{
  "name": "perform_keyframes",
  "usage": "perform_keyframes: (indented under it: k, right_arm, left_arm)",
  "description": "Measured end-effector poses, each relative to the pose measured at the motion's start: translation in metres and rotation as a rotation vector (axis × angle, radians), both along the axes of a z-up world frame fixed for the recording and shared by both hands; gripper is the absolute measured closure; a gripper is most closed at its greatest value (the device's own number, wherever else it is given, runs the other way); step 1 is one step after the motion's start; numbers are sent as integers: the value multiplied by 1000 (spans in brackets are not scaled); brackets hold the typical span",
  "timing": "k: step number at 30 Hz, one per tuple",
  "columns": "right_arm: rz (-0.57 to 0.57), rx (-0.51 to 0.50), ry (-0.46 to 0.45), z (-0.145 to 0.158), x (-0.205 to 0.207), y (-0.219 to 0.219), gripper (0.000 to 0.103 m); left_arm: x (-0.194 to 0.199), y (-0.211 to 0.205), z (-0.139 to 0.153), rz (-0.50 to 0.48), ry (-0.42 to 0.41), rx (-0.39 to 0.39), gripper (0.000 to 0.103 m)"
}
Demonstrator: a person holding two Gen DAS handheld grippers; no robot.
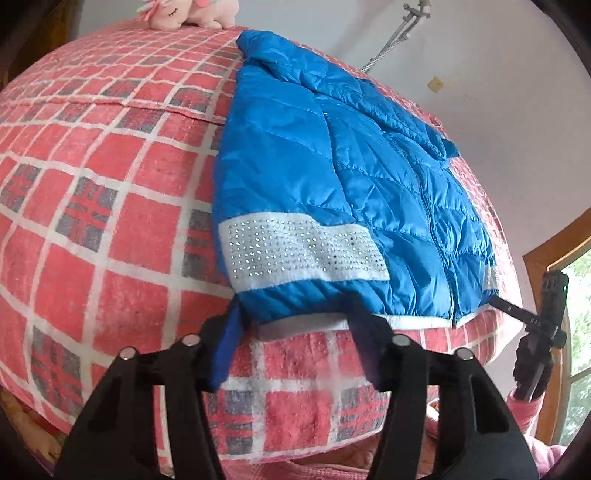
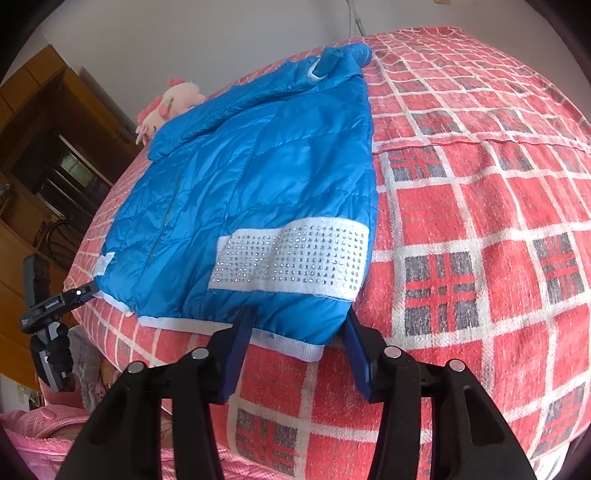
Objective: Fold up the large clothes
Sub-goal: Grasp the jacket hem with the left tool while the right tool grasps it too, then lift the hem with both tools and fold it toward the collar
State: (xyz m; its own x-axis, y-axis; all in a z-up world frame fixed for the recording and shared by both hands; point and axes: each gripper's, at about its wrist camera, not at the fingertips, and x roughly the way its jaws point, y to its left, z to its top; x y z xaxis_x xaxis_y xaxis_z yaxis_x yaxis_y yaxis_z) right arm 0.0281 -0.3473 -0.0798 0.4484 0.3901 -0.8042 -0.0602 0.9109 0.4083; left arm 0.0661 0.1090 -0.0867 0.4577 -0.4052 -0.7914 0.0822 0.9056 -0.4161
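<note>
A blue quilted jacket [image 1: 332,166] [image 2: 258,166] lies flat, zipped, on a bed, its hem at the near edge. A white band with rhinestones [image 1: 303,251] [image 2: 295,258] crosses each front panel. My left gripper [image 1: 295,314] straddles the hem's left corner, fingertips tucked at the fabric edge, which lies flat and unpinched between them. My right gripper [image 2: 295,325] straddles the hem's right corner the same way, jaws apart. Each view shows the other gripper [image 1: 517,314] [image 2: 70,295] at the far end of the hem.
A red, white and grey plaid cover [image 1: 110,184] [image 2: 480,184] spreads over the bed. A pink plush toy [image 1: 192,14] [image 2: 170,99] sits at the far end. A wooden cabinet [image 2: 44,147] stands to one side, a window frame [image 1: 546,266] to the other. A pink sleeve [image 1: 528,406] shows.
</note>
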Motion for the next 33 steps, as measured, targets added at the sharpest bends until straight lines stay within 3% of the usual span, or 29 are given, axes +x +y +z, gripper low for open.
perform_keyframes:
  k: [2, 3, 7, 9, 11, 14, 20, 28, 33]
  right_arm:
    - [-3, 3, -2, -1, 1, 0, 60]
    - [-5, 4, -3, -1, 1, -1, 65]
    - [4, 7, -25, 3, 0, -1, 86]
    - [8, 11, -42, 7, -1, 0, 90]
    - [12, 14, -55, 9, -2, -1, 91]
    - [17, -5, -46, 3, -1, 1, 92]
    - [18, 17, -72, 13, -4, -1, 94]
    - [60, 72, -244, 88, 9, -1, 95]
    - [42, 103, -314, 133, 51, -9, 95]
  left_arm:
    - [2, 2, -2, 17, 4, -20, 58]
    - [3, 2, -2, 21, 4, -24, 66]
    - [1, -3, 3, 18, -20, -4, 82]
    - [-2, -5, 10, 8, -53, 7, 89]
    - [-6, -9, 16, -13, -93, 29, 90]
    - [-2, -12, 8, -25, -79, 55, 90]
    - [-3, -4, 15, -21, -97, -17, 94]
    - [15, -13, 83, -58, -259, -67, 96]
    - [61, -15, 120, -47, -335, -57, 96]
